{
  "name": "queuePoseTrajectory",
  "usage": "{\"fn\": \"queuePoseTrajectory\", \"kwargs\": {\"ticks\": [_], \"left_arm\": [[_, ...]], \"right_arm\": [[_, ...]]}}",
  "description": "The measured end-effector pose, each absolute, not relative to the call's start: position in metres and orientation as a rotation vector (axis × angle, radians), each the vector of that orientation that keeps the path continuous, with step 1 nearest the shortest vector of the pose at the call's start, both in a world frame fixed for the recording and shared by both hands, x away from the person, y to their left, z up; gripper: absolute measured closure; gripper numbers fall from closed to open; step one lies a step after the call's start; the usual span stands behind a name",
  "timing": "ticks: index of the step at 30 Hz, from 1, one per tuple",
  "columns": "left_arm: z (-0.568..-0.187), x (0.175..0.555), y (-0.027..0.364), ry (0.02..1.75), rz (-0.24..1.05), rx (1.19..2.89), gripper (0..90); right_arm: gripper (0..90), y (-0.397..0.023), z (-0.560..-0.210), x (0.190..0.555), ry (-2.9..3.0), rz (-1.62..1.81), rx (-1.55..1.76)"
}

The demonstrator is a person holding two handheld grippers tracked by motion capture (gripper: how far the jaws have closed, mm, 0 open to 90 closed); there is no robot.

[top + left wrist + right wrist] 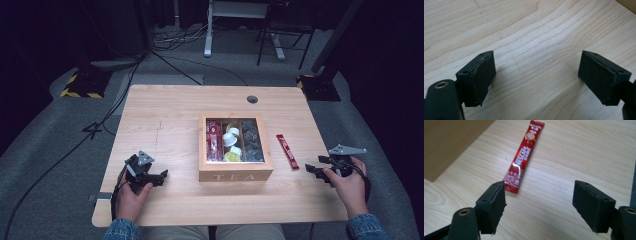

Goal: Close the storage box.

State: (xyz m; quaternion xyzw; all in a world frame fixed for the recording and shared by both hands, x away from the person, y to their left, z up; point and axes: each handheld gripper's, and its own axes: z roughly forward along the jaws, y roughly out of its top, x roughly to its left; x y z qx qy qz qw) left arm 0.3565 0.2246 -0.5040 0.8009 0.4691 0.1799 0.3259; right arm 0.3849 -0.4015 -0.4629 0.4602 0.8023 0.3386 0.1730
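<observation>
One sachet [287, 151] lies on the bench [165, 125] at 3 o'clock of one tea box [235, 175]; my two tongs, left [161, 177] and right [314, 170], gape empty.

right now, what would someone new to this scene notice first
Probably the light wooden box marked TEA at the middle of the pale wooden table, its three compartments holding red sachets, round white and yellow pods and dark packets. Next, the lone red Nescafe stick sachet lying flat on the table right of the box, just ahead of the open right gripper. The left gripper is open over bare wood.
</observation>
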Motion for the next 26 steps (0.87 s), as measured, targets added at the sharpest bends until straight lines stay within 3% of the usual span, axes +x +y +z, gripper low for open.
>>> {"fn": "queuePoseTrajectory", "kwargs": {"ticks": [15, 19, 22, 26], "left_arm": [[-0.504, 0.357, 0.225, 1.228, 0.471, 2.098, 14.8], [-0.504, 0.357, 0.225, 1.229, 0.471, 2.098, 14.8], [-0.504, 0.357, 0.225, 1.228, 0.471, 2.098, 14.8], [-0.504, 0.357, 0.225, 1.229, 0.472, 2.098, 14.8]], "right_arm": [[26.6, -0.409, -0.496, 0.379, 2.241, 0.973, 1.296], [22.7, -0.407, -0.501, 0.377, 2.224, 0.985, 1.283], [14.4, -0.406, -0.503, 0.377, 2.220, 0.980, 1.279], [13.7, -0.404, -0.504, 0.377, 2.221, 0.968, 1.273]]}}
